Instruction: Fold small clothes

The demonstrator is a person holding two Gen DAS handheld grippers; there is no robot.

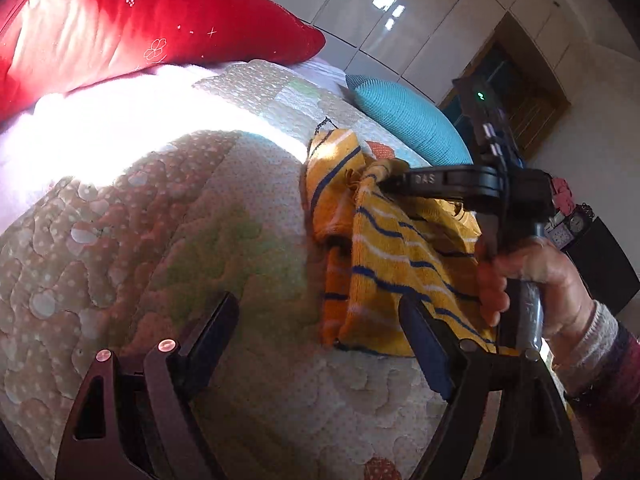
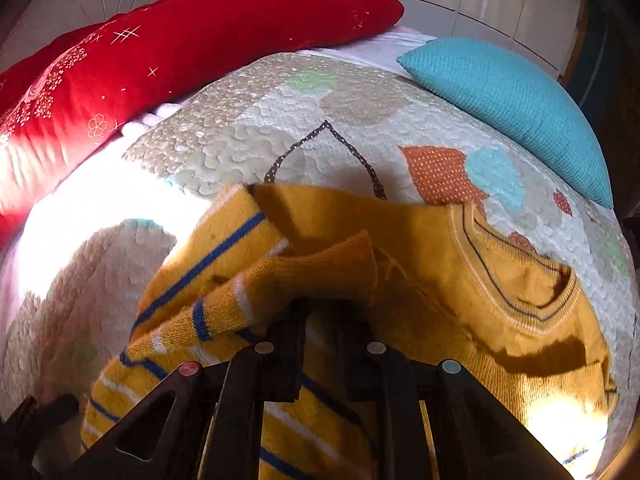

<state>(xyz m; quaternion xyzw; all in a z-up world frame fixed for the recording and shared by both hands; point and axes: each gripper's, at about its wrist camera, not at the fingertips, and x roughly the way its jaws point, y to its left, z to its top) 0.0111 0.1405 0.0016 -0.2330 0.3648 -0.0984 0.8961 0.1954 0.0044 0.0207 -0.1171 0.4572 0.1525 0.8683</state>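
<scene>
A yellow knit sweater (image 1: 392, 248) with blue and white stripes lies partly folded on the quilted bedspread (image 1: 160, 240). My right gripper (image 1: 382, 182), held by a person's hand (image 1: 532, 276), is shut on a lifted fold of the sweater. In the right wrist view the same gripper (image 2: 320, 312) pinches striped fabric, and the sweater's (image 2: 440, 240) round collar lies to the right. My left gripper (image 1: 320, 334) stands open low over the quilt. Its right finger is beside the sweater's near edge, and nothing is between its jaws.
A long red pillow (image 1: 120, 28) lies along the far left of the bed. A turquoise cushion (image 1: 404, 116) sits at the far right edge. Bright sunlight washes out part of the quilt (image 2: 320, 128). White wardrobe doors (image 1: 400, 12) stand behind, and dark furniture (image 1: 600, 264) stands beside the bed.
</scene>
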